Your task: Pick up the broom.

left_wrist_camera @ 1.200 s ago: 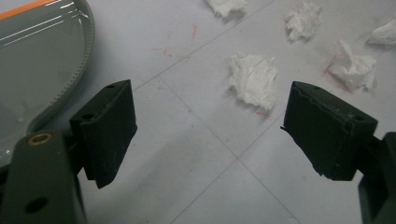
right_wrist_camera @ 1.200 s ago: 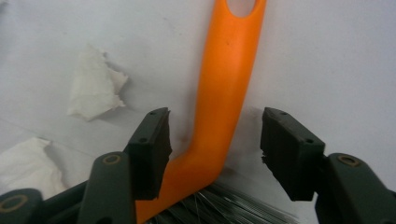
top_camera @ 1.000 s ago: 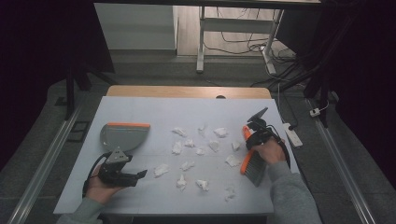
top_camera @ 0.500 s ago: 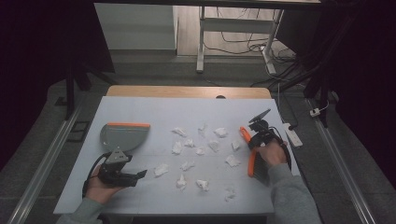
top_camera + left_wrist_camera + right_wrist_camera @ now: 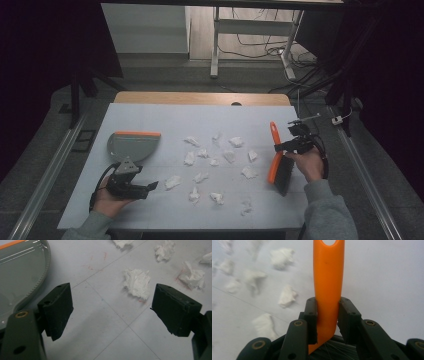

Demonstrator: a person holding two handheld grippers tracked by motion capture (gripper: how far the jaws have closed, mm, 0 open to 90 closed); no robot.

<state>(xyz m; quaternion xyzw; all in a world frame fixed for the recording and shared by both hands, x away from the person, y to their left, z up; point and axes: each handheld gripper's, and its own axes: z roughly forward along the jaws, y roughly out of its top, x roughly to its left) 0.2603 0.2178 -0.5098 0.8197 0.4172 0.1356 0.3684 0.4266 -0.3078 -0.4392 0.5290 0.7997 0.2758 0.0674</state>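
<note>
1. Since a second ago, the right gripper (image 5: 292, 146) has swung the brush (image 5: 276, 161) outward, to the counter's (image 5: 165, 116) right side.
2. Its jaws are clamped on the brush's orange handle (image 5: 328, 282), bristles resting on the counter.
3. The left gripper (image 5: 150, 187) stays put, jaws wide apart and holding nothing, a paper wad (image 5: 137, 283) ahead of them.
4. The dustpan (image 5: 133, 145) lies just beyond it; more paper wads (image 5: 212, 156) are scattered mid-counter.

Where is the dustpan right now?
In the high view the grey dustpan with an orange edge lies flat on the table's left side, just beyond the open left gripper and left of the scattered paper scraps.
</note>
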